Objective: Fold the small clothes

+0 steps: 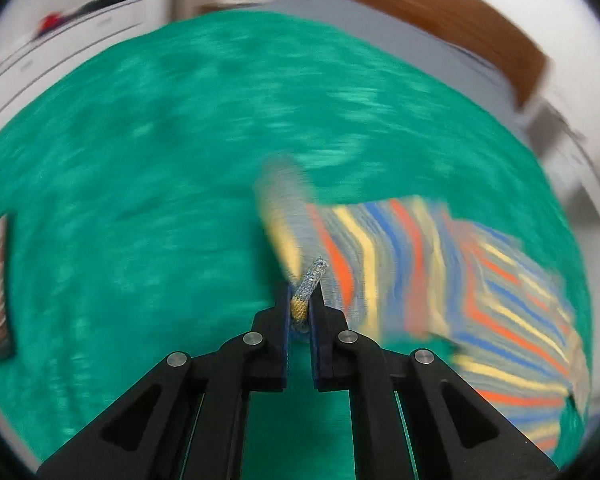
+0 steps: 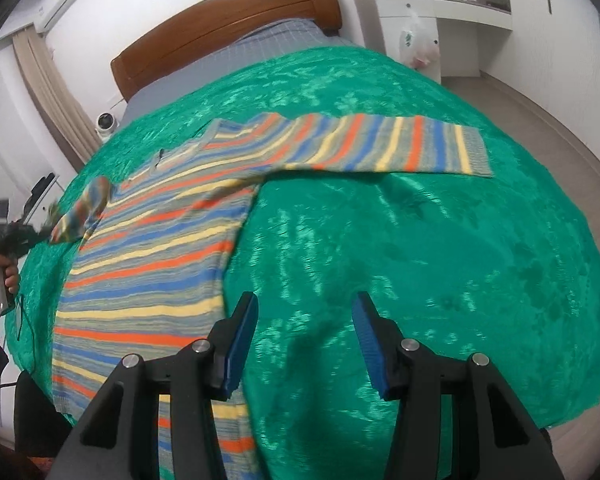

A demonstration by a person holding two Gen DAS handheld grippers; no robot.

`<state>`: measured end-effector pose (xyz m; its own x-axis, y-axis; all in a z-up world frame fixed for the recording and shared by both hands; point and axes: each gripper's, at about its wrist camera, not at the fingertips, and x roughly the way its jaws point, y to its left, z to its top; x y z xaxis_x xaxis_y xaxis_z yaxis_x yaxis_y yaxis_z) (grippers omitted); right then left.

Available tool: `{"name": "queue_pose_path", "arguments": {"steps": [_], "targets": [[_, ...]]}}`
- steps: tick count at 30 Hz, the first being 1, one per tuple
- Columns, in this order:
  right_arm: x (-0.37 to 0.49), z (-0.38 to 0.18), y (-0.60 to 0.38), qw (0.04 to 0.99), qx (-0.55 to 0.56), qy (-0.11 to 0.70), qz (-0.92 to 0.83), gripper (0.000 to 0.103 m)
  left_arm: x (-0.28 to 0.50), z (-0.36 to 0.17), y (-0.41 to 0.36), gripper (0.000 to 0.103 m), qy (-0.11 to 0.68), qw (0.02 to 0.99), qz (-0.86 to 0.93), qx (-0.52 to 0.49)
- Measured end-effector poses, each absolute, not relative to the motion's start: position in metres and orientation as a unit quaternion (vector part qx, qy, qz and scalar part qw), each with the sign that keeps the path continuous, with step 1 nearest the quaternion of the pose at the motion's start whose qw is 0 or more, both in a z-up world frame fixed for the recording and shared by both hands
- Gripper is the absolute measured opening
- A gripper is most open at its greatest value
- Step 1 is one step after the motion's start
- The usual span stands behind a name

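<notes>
Left tool (image 1: pixel 304 300) pinches the striped knitted sweater's (image 2: pixel 148 264) cuff; right tool (image 2: pixel 304 336) half open, empty, above glossy green bedspread (image 2: pixel 440 260).

Green bedspread (image 2: pixel 440 260): bare and passable right of the striped sweater (image 2: pixel 148 264). Sweater's outstretched sleeve (image 2: pixel 400 144) crosses the far side. Wooden headboard (image 2: pixel 228 20) bounds the far end; white desk (image 2: pixel 420 16) stands beyond the bed's right corner.
</notes>
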<state>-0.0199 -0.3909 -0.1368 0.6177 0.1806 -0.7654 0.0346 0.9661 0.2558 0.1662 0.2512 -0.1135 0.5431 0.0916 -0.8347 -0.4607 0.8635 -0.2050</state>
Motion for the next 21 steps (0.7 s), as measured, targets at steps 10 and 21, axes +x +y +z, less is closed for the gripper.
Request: {"name": "queue_pose_path", "arguments": {"steps": [10, 21], "targets": [[-0.013, -0.137, -0.371, 0.886, 0.094, 0.45, 0.052, 0.049, 0.165, -0.161, 0.27, 0.004, 0.471, 0.819, 0.197, -0.26], [-0.008, -0.143, -0.382, 0.883, 0.105, 0.456, 0.039, 0.049, 0.151, -0.164, 0.28, 0.004, 0.468, 0.82, 0.198, -0.263]]}}
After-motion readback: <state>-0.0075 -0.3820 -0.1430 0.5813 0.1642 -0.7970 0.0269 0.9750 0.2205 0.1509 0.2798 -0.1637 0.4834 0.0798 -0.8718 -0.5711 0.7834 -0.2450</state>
